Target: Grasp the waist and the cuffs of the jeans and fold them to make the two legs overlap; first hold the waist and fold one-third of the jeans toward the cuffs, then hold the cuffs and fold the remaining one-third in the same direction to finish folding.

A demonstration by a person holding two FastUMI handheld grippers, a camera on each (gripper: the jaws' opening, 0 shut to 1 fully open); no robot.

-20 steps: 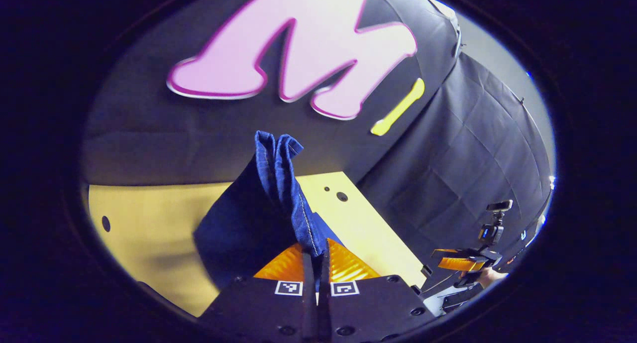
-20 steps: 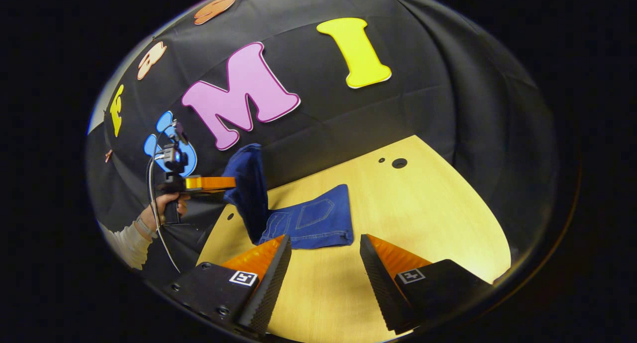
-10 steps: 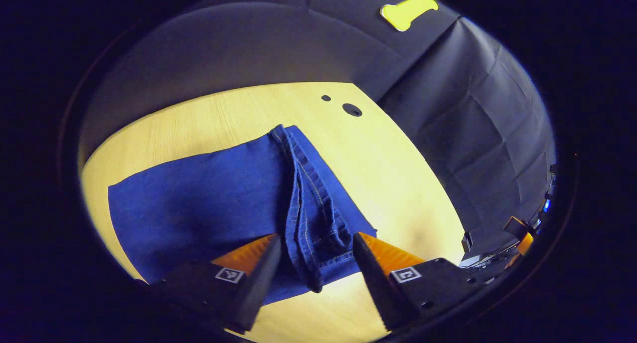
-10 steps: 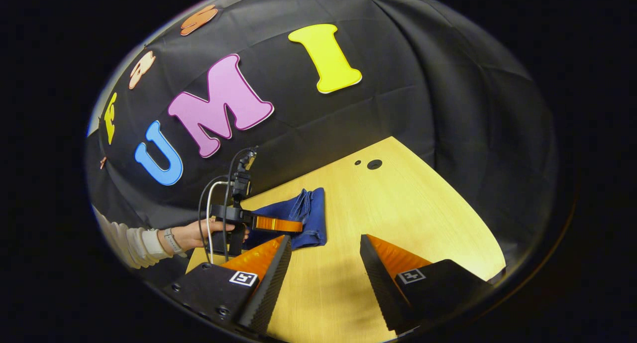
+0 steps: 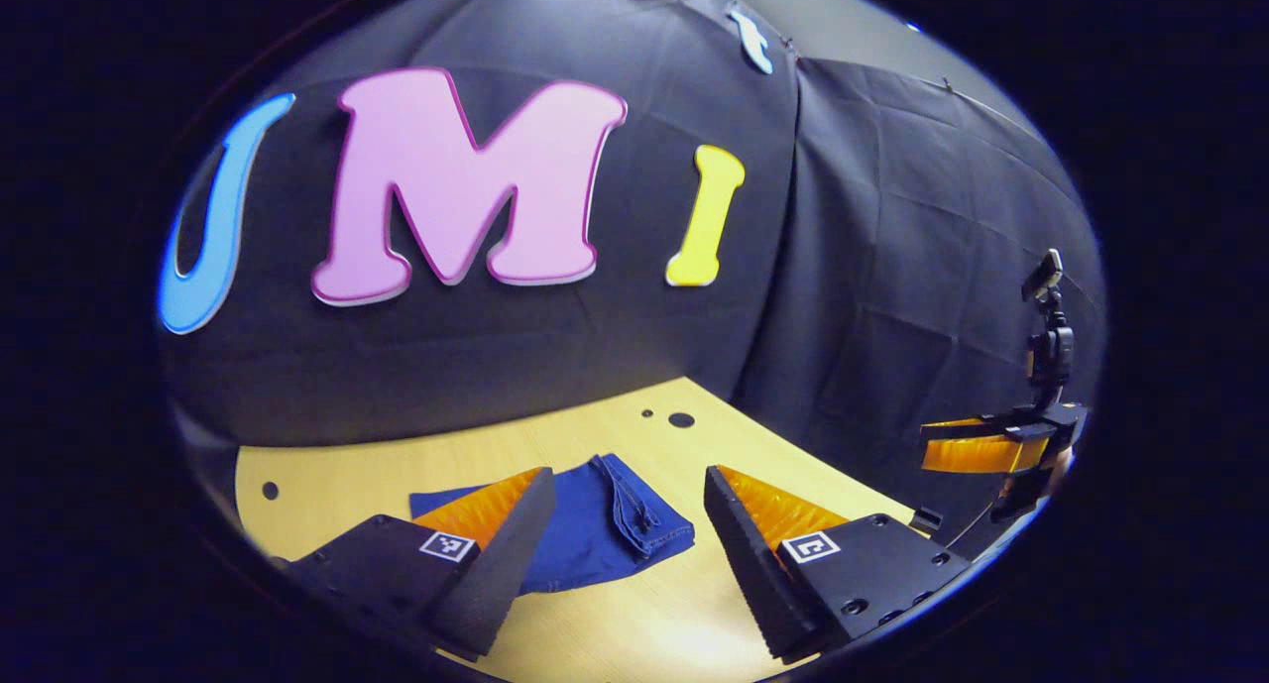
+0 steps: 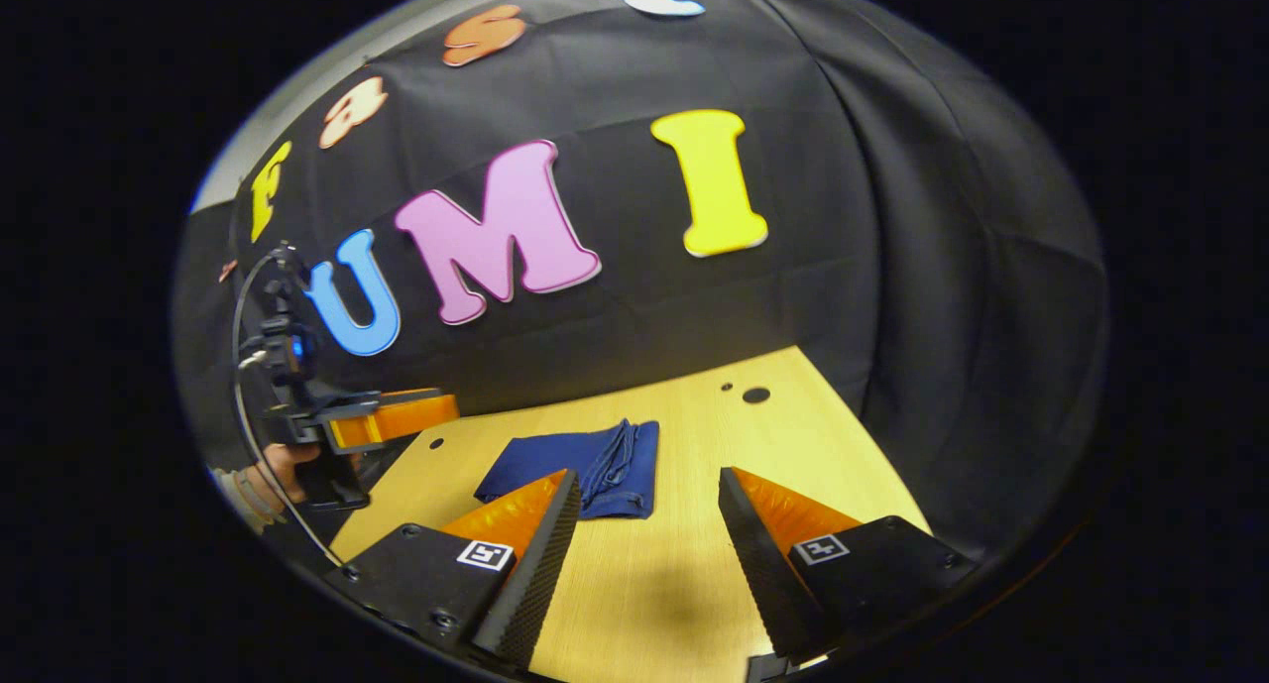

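Lying folded on the table, the jeans are sitting low in both frames as the left gripper and right gripper are hovering, jaws apart, gripping nothing.

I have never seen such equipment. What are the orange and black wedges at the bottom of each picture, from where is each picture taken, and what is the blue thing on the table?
There is no robot here: a person holds one hand tool in each hand. Each tool has two fingers and a small camera looking forward along them. The left gripper view shows the left gripper at the bottom; the right gripper view shows the right gripper. Both stand wide open and hold nothing. Each picture also shows the other tool farther off, at the side; in the right gripper view the person's hand holds it. The blue thing is a pair of jeans, lying folded into a small bundle on the wooden table, touched by neither tool.
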